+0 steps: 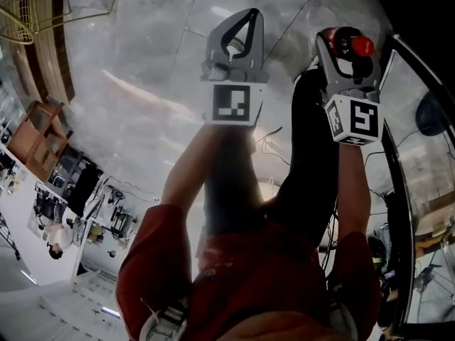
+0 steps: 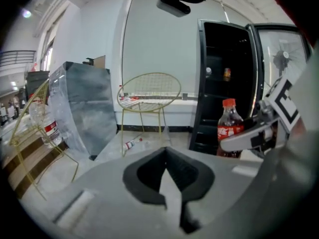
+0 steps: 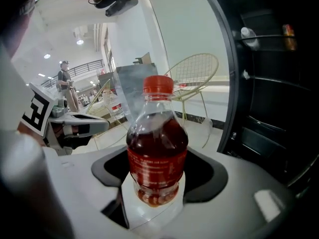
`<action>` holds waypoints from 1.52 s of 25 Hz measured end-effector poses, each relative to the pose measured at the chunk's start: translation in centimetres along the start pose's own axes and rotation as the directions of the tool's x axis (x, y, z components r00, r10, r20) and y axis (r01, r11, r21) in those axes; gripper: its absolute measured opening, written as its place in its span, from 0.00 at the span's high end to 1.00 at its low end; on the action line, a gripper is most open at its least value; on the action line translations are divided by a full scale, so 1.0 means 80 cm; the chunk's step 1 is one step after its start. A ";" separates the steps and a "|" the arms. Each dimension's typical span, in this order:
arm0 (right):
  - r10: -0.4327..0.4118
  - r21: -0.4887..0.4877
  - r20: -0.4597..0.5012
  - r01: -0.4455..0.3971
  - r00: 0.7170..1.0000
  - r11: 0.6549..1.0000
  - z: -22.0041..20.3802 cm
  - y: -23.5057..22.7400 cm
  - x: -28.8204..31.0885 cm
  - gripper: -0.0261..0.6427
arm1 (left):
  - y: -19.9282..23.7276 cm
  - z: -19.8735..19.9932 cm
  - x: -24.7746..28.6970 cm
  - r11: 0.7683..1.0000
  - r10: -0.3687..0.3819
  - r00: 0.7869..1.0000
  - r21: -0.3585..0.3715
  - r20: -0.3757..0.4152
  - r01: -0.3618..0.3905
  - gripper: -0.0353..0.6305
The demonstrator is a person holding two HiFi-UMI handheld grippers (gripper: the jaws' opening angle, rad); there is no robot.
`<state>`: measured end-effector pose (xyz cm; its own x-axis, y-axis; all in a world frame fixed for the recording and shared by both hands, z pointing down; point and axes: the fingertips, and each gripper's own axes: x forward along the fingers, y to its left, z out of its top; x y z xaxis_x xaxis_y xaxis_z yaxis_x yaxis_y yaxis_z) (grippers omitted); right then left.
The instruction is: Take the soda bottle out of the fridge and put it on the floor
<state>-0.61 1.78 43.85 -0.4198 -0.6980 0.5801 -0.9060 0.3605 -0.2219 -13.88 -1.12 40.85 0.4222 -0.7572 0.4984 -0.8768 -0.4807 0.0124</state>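
My right gripper [image 1: 343, 40] [image 3: 157, 185] is shut on the soda bottle [image 1: 353, 46] [image 3: 156, 142], a clear bottle of dark soda with a red cap and red label, held upright in the air. The same bottle [image 2: 229, 128] shows at the right of the left gripper view, just in front of the black fridge [image 2: 223, 83] [image 3: 279, 83], whose door stands open. My left gripper [image 1: 248, 16] [image 2: 166, 156] hangs beside the right one, shut with nothing in it. Below both lies the grey marbled floor [image 1: 142, 69].
A gold wire chair [image 2: 149, 91] stands left of the fridge, and a plastic-wrapped grey block [image 2: 82, 106] further left. A small bottle [image 2: 133, 143] lies on the floor under the chair. A can [image 2: 227, 74] sits on a fridge shelf. The glass door [image 2: 279, 59] swings out right.
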 end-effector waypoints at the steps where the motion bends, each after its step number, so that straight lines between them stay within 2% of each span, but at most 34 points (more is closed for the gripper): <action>1: 0.007 -0.016 0.002 -0.006 1.000 1.000 -0.014 -0.004 0.016 0.50 | 0.001 -0.018 0.013 1.000 -0.004 1.000 0.006 0.005 0.004 0.95; 5: 0.032 -0.103 0.012 -0.031 0.999 0.994 -0.069 -0.025 0.074 0.50 | 0.000 -0.088 0.065 0.999 -0.039 0.999 0.011 0.022 0.038 0.95; 7: 0.036 -0.141 0.024 -0.032 0.999 0.989 -0.095 -0.041 0.102 0.50 | -0.003 -0.120 0.092 0.997 -0.069 0.997 0.048 0.034 0.067 0.95; 9: 0.026 -0.148 0.026 -0.021 0.999 0.989 -0.121 -0.058 0.130 0.50 | -0.002 -0.151 0.120 0.992 -0.099 0.994 0.085 0.048 0.095 0.95; 15: 0.059 -0.246 0.043 -0.047 0.997 0.968 -0.190 -0.092 0.215 0.50 | 0.005 -0.241 0.208 0.980 -0.157 0.984 0.135 0.087 0.145 0.95; 18: 0.057 -0.260 0.057 -0.041 0.997 0.965 -0.220 -0.110 0.248 0.50 | 0.003 -0.273 0.241 0.976 -0.173 0.980 0.151 0.098 0.157 0.95; 21: 0.050 -0.271 0.089 -0.024 0.995 0.962 -0.241 -0.122 0.274 0.50 | 0.006 -0.295 0.265 0.975 -0.169 0.977 0.164 0.127 0.147 0.95; 27: 0.039 -0.216 0.126 -0.011 0.991 0.976 -0.265 -0.139 0.298 0.50 | 0.021 -0.320 0.291 0.980 -0.127 0.970 0.177 0.209 0.091 0.95; 33: 0.047 -0.229 0.151 -0.012 0.987 0.973 -0.290 -0.143 0.303 0.50 | 0.010 -0.372 0.275 0.987 -0.126 0.980 0.121 0.154 0.108 0.95; 38: 0.035 -0.208 0.142 -0.005 0.989 0.978 -0.301 -0.143 0.304 0.50 | -0.006 -0.363 0.271 0.981 -0.151 0.972 0.145 0.181 0.125 0.95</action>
<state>0.85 -4.41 79.35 -0.4546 -0.7655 0.4553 -0.8728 0.4848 -0.0565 -10.98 -4.44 76.80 0.5841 -0.7436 0.3255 -0.7743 -0.6307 -0.0513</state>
